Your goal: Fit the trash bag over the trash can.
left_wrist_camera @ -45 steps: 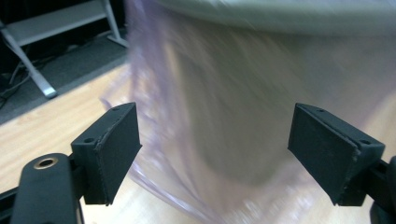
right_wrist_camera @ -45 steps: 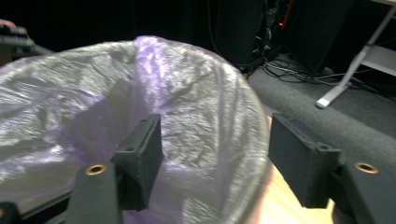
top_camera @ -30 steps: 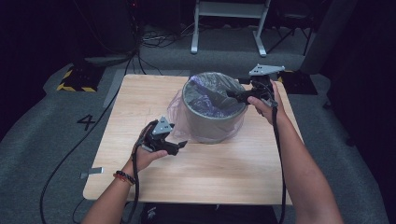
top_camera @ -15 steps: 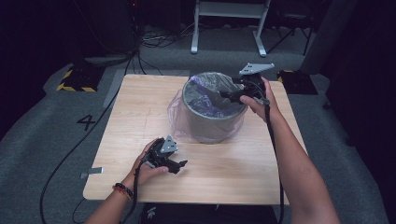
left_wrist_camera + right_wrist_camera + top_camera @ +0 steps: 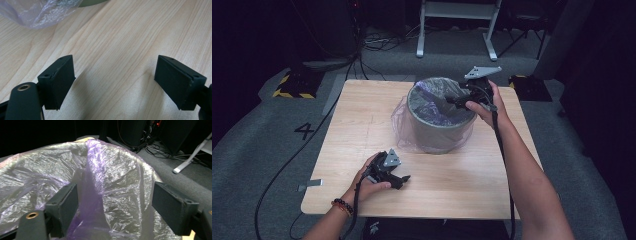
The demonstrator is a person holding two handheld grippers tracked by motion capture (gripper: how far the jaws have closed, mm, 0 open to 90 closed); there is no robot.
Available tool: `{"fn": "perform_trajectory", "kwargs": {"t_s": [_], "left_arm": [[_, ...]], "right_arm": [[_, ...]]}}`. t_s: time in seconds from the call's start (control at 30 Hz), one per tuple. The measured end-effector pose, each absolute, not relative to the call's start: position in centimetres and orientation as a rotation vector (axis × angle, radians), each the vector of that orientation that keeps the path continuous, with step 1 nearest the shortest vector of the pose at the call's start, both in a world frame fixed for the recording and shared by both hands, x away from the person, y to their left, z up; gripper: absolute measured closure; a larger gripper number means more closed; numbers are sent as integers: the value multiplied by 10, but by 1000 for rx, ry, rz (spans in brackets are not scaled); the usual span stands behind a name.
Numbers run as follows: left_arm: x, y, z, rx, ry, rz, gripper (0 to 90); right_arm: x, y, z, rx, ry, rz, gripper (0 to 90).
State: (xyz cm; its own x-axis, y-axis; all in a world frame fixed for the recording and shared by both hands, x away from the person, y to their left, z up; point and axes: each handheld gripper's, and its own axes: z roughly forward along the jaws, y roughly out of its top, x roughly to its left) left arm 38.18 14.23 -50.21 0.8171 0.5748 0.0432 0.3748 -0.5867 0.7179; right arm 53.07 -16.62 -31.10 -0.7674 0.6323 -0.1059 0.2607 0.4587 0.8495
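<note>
Grey bin (image 5: pixel 439 127) upright on the wooden tabletop (image 5: pixel 492 175), nearer the far edge and a little toward the right edge, lined with a translucent purple bag (image 5: pixel 432 107) folded out over the rim and hanging down the outer wall, with loose film pooled on the tabletop at the bin's left and near side. Right gripper (image 5: pixel 458 101) held at the bin's right rim, pointed inward over the opening; in the right gripper view, jaws standing wide apart with the crinkled bag (image 5: pixel 105 185) rising between and beyond them, one pad close beside a purple fold, contact with the film not clear. Left gripper (image 5: pixel 398 179) low over the near left part of the tabletop, well apart from the bin, grasped by the person's left hand (image 5: pixel 369 182) with a beaded bracelet at the wrist; in the left gripper view (image 5: pixel 115 82), jaws open and empty above bare wood grain, with an edge of the bag (image 5: pixel 42 12) at the upper left. Dark cable (image 5: pixel 287 170) trailing across the grey floor beyond the left edge of the tabletop.
</note>
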Motion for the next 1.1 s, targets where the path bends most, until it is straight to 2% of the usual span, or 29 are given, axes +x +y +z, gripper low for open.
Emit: {"fn": "perform_trajectory", "kwargs": {"t_s": [0.43, 1.1], "left_arm": [[386, 145, -503, 2256, 728, 299, 155], [386, 145, -503, 2255, 728, 301, 154]], "right_arm": [[535, -158, -313, 756, 2344, 1183, 210], [541, -144, -314, 753, 2382, 1056, 205]]}}
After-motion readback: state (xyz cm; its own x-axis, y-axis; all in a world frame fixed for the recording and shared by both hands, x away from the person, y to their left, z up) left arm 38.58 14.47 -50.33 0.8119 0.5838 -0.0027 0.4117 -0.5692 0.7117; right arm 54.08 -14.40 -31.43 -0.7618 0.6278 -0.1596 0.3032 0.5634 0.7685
